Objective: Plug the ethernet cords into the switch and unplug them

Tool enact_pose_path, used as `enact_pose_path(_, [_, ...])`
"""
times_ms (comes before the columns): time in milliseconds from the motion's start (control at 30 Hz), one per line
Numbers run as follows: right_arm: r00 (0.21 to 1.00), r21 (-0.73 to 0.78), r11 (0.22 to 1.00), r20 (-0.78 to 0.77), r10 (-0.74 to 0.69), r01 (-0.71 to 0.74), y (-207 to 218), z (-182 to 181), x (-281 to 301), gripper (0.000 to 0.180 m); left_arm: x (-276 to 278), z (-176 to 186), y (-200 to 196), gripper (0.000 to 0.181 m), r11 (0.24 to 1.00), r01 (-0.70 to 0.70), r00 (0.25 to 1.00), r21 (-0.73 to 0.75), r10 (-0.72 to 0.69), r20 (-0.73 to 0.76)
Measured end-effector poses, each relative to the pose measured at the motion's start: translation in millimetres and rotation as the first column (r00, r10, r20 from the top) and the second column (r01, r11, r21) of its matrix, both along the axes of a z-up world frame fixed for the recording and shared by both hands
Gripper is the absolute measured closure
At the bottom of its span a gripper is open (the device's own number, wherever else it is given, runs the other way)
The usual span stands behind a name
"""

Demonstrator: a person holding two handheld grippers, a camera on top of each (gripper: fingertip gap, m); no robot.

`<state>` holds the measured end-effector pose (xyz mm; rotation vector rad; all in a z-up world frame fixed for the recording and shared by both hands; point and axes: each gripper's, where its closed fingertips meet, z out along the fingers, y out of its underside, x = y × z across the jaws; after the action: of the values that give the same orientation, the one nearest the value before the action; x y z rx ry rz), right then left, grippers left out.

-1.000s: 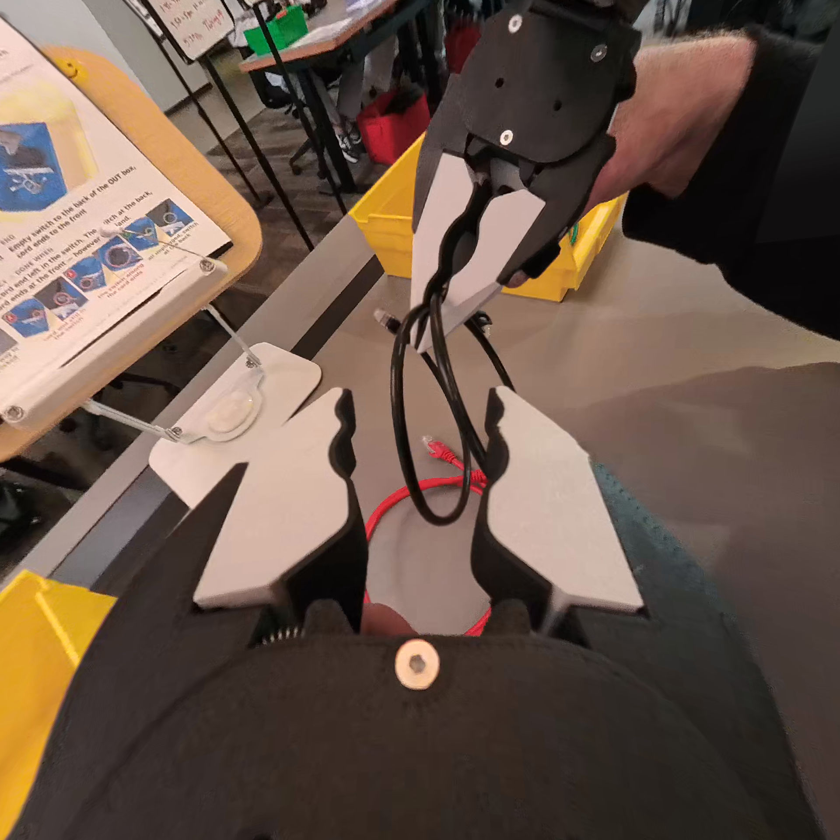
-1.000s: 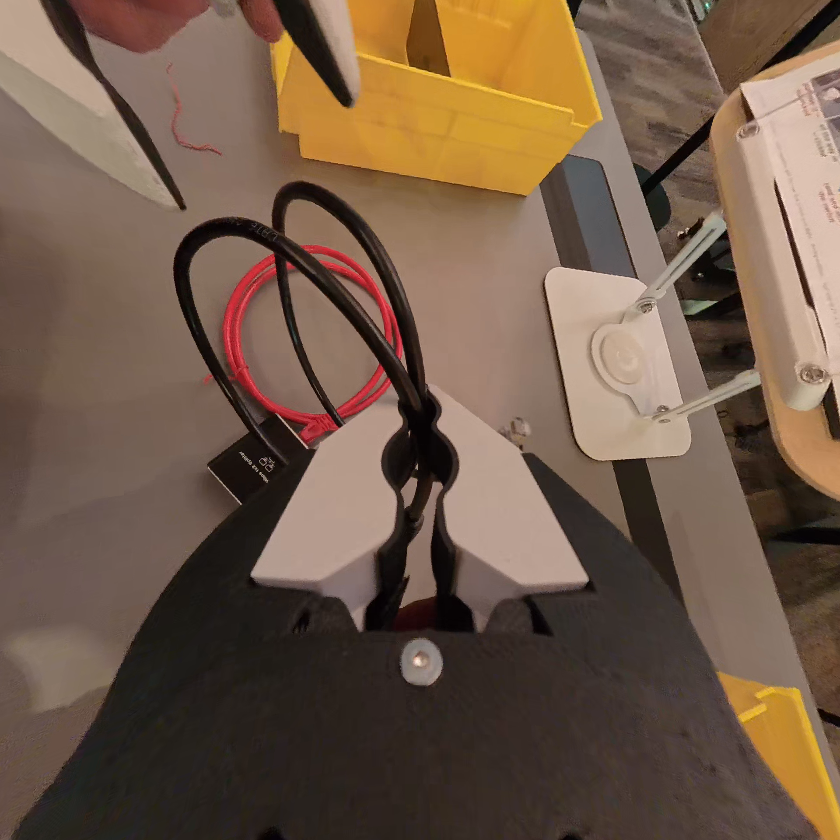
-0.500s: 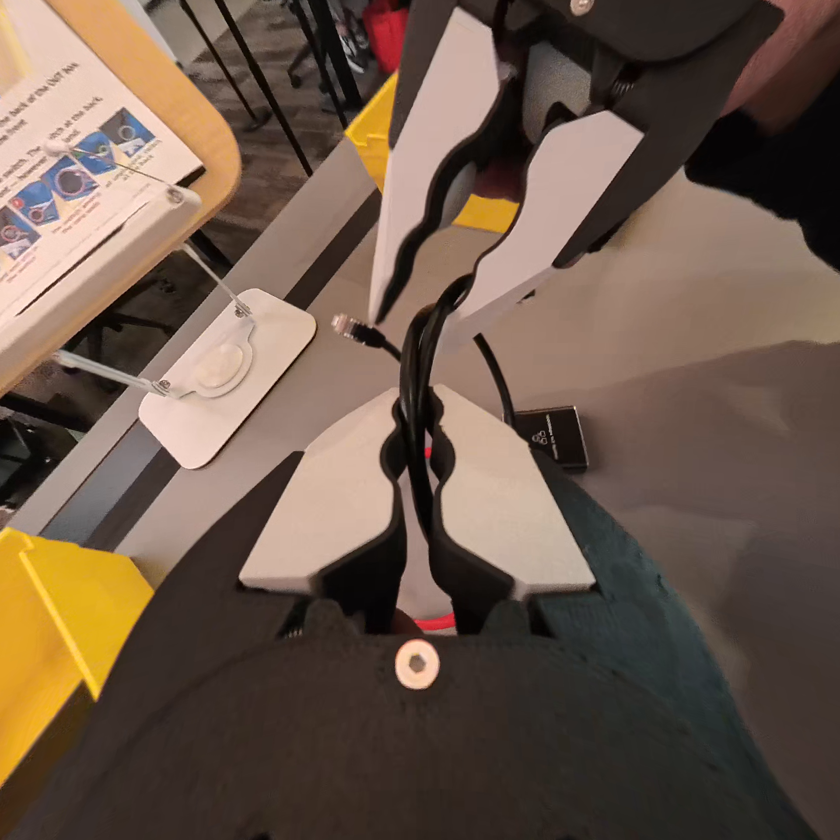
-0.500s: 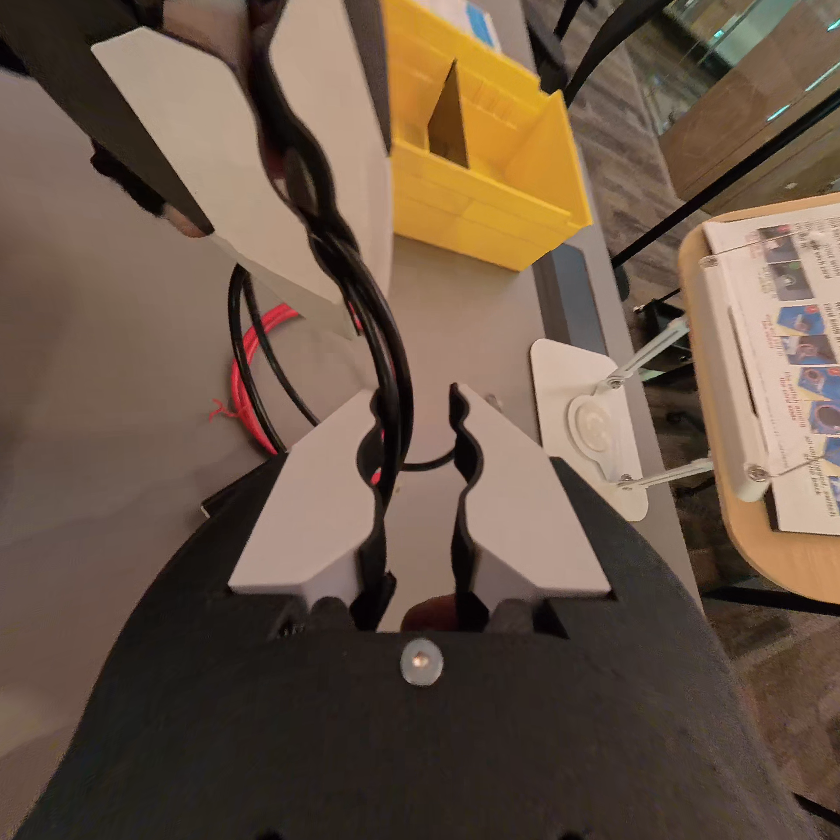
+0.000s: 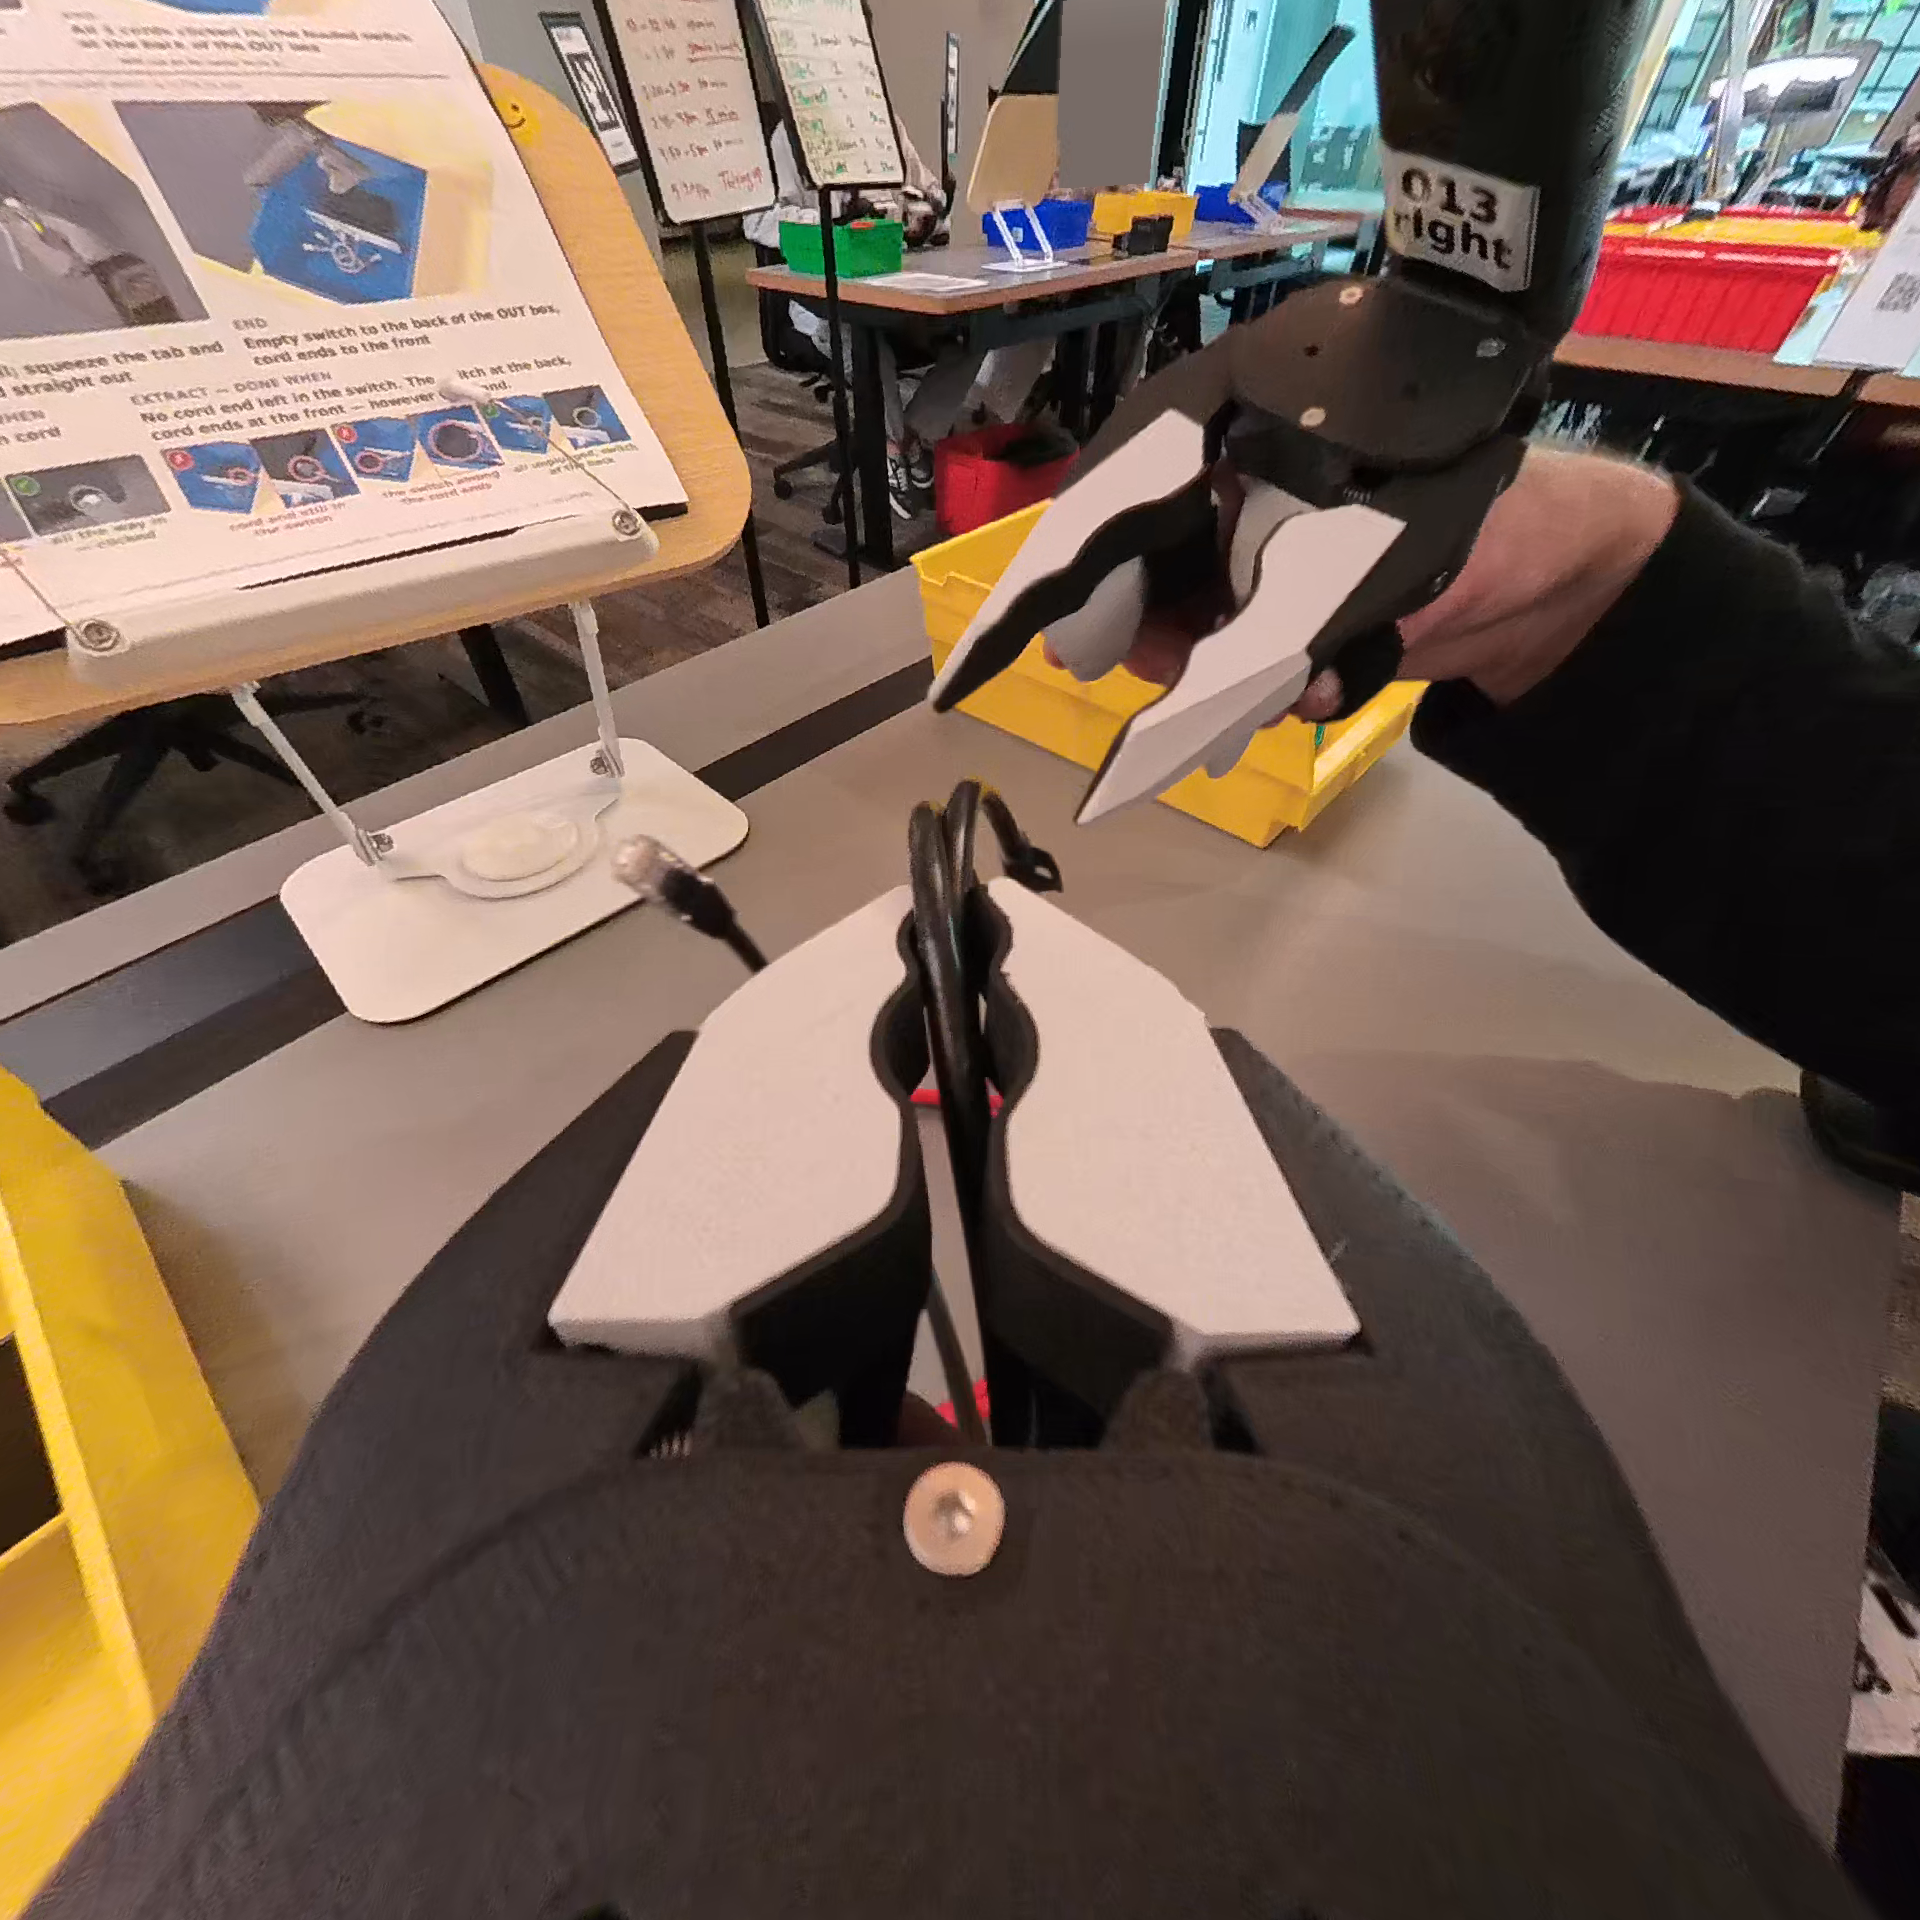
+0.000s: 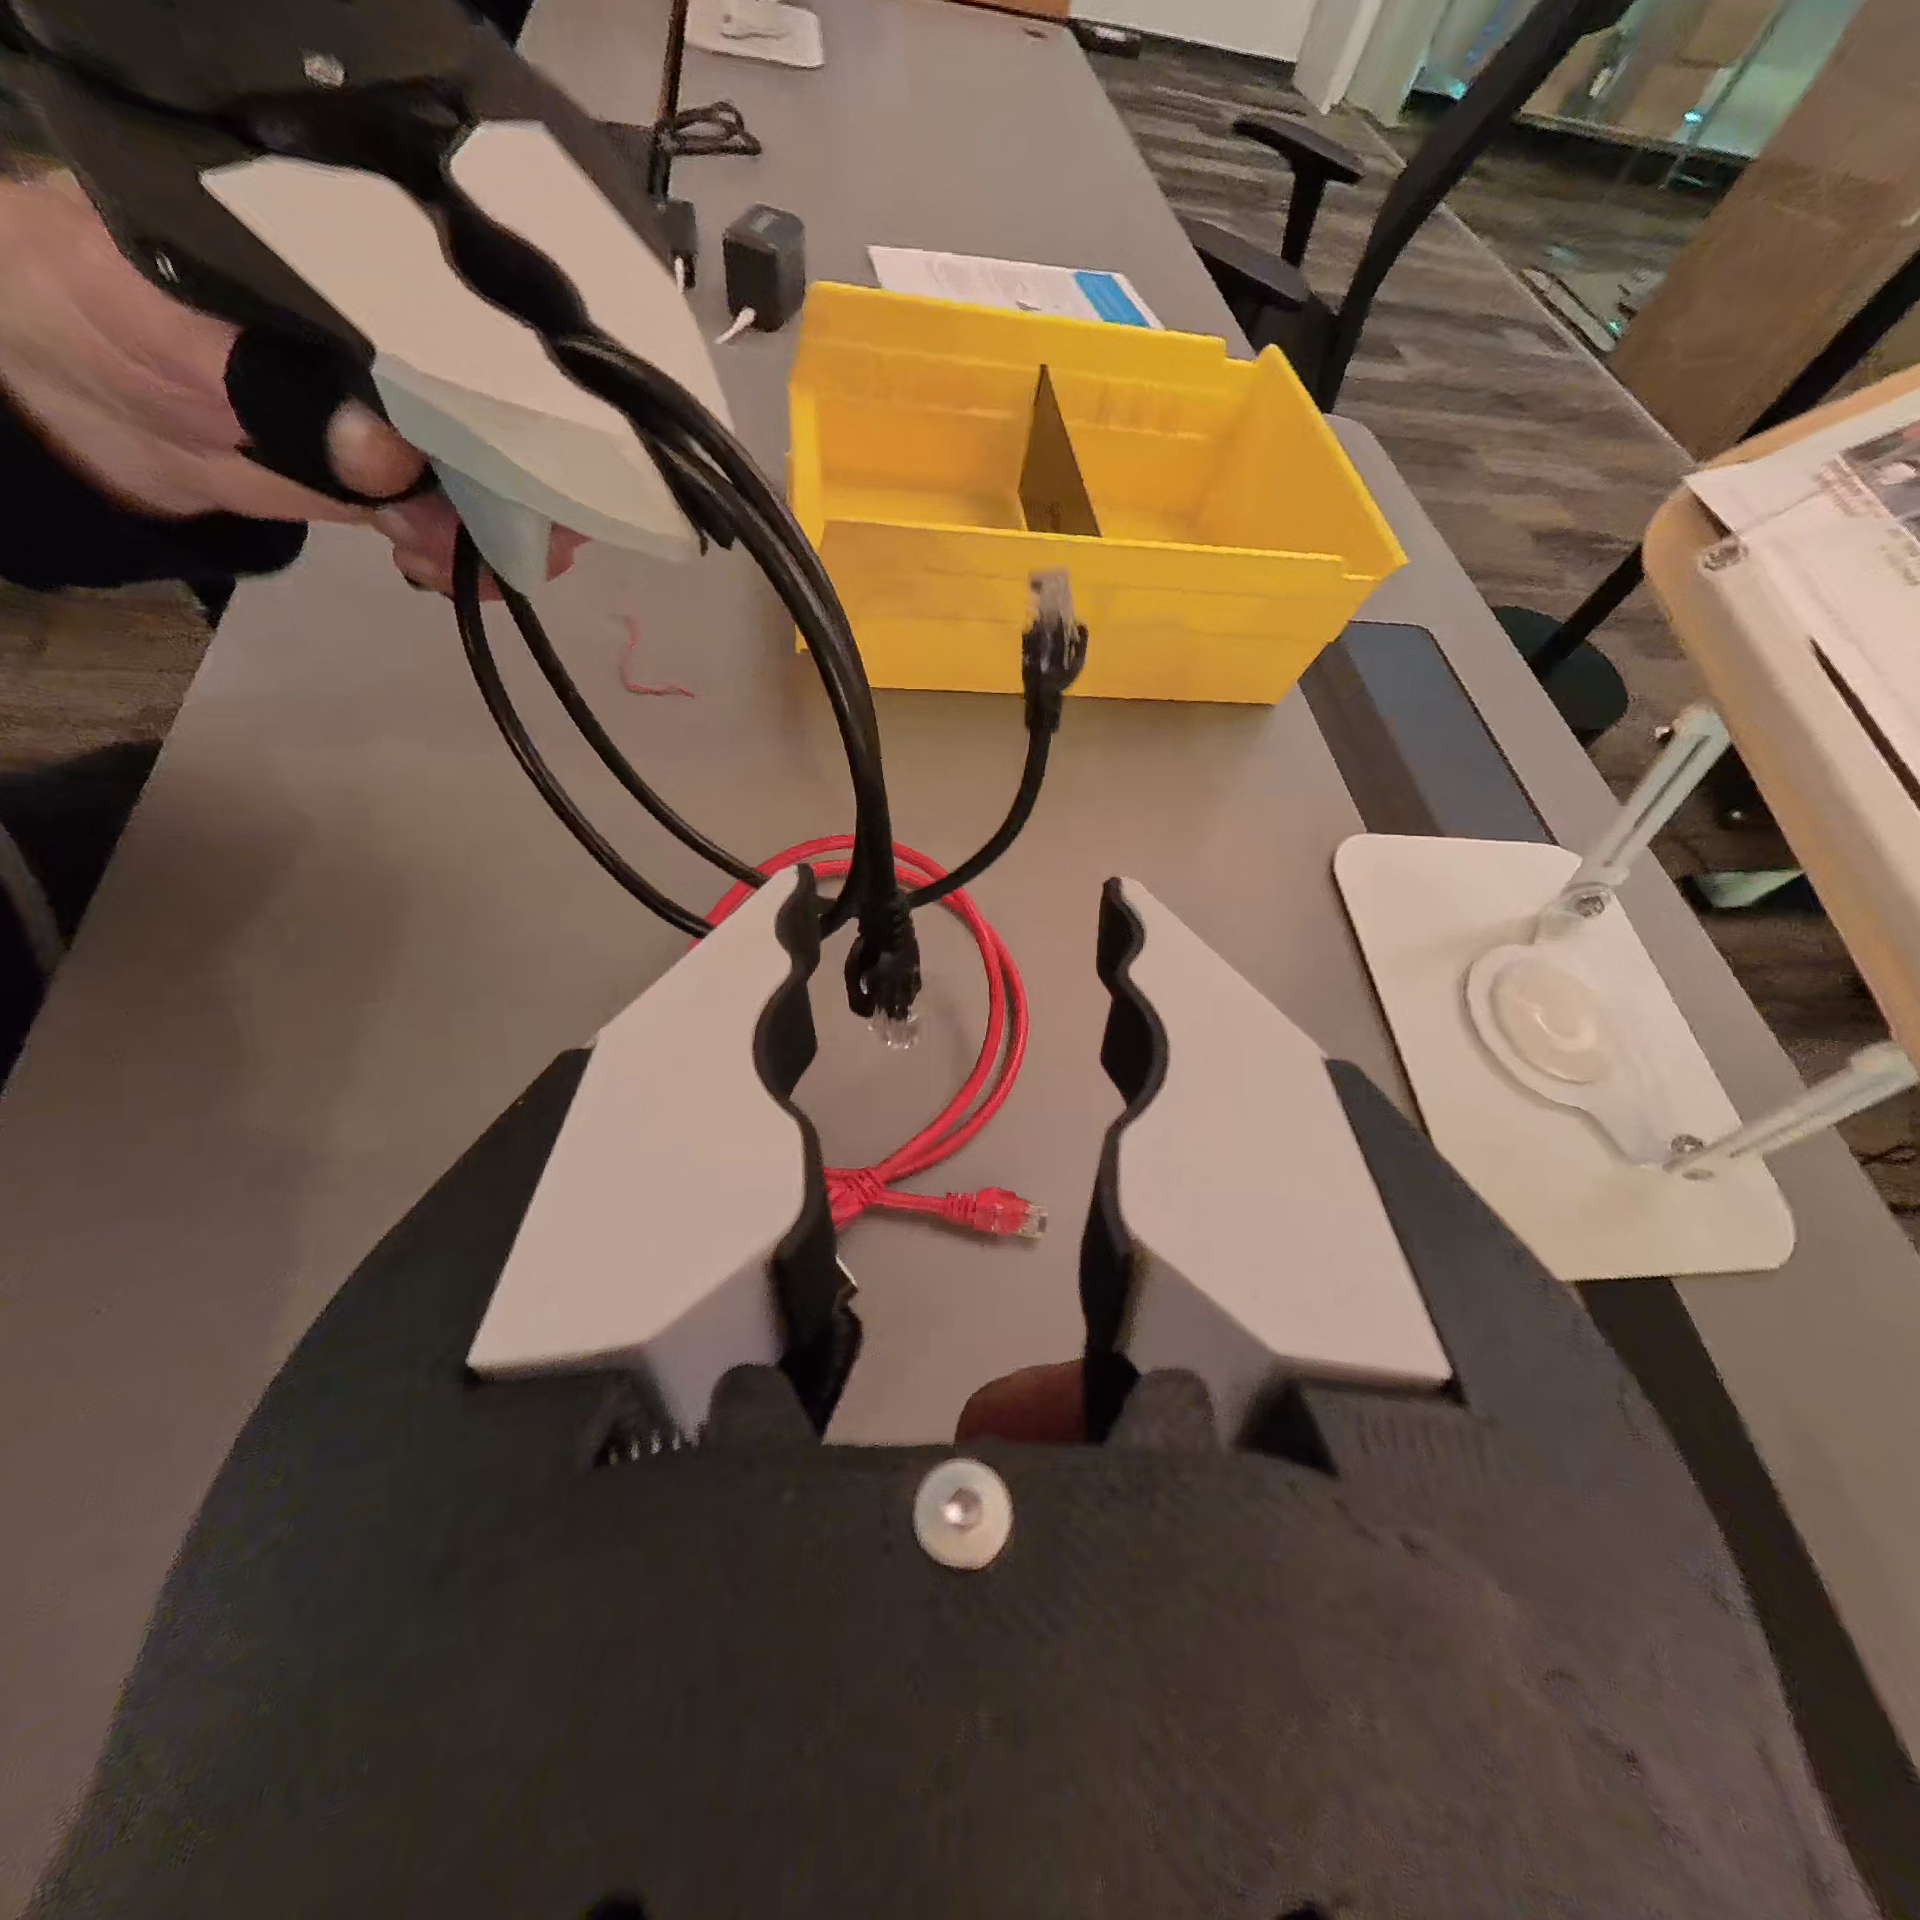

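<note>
Grey table (image 6: 1143, 810) fills both views and carries everything else. A yellow bin (image 6: 1081, 623) with a dark divider sits at its far end in the right wrist view; the left wrist view shows a yellow bin (image 5: 1060, 707) behind the right gripper, and the corner of another yellow bin (image 5: 62, 1455) at its lower left edge. A document stand (image 5: 312, 312) holding a printed sheet rises beside the table on a white base plate (image 5: 499, 914), which rests on the table edge.

The left gripper (image 5: 951, 914) is pressed together on a bundle of black ethernet cord (image 5: 940, 935), held up off the table. In the right wrist view the left gripper (image 6: 665, 509) shows at upper left, and the black ethernet cord (image 6: 831, 665) hangs from it in loops. One clear plug (image 6: 1051, 608) sticks up in front of the yellow bin, and the other plug (image 6: 891, 1023) dangles just above the table, between the open fingers of the right gripper (image 6: 956, 904).

The right gripper is spread apart and holds nothing; in the left wrist view the right gripper (image 5: 1008, 758) hovers above and just beyond the cord bundle.

A red ethernet cord (image 6: 977, 1039) lies coiled flat on the table under the hanging black loops, tied at one point, its plug (image 6: 1003, 1216) pointing right. A short red twist tie (image 6: 649, 665) lies apart, nearer the yellow bin. I cannot make out the switch in either view.
</note>
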<state>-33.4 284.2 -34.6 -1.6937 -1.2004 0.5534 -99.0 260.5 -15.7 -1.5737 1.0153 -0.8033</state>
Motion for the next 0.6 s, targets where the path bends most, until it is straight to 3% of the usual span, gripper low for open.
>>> enact_pose_path(167, [0.997,0.120,0.991,0.068,0.045,-0.053,-2.6,-2.9,-24.1,0.125,3.0,-9.2,-11.0,0.176,0.999,0.035,0.995,-0.003,-0.035,-0.093])
enact_pose_path(233, [0.991,0.157,0.980,0.066,0.117,-0.126,-12.6,-2.6,-38.6,0.148,6.9,-14.3,-18.3,0.176,0.998,0.069,0.989,-0.004,-0.069,-0.129])
enact_pose_path(333, [0.976,0.150,0.965,0.069,0.209,-0.217,-25.4,-12.0,-57.9,0.159,12.2,-14.7,-28.9,0.175,0.992,0.119,0.986,-0.046,-0.123,-0.109])
enact_pose_path(400, [0.967,0.132,0.960,0.092,0.237,-0.248,-28.8,-21.2,-65.9,0.180,12.3,-13.5,-30.9,0.175,0.989,0.128,0.988,-0.068,-0.133,-0.080])
enact_pose_path(500, [0.952,0.047,0.957,0.124,0.280,-0.288,-35.2,-36.0,-71.1,0.180,2.9,-25.5,-29.3,0.170,0.990,0.131,0.980,-0.048,-0.136,-0.143])
enact_pose_path(600, [0.948,-0.045,0.960,0.155,0.279,-0.275,-33.6,-53.2,-68.5,0.180,-23.9,-43.1,-19.9,0.121,0.996,0.076,0.964,-0.046,-0.085,-0.253])
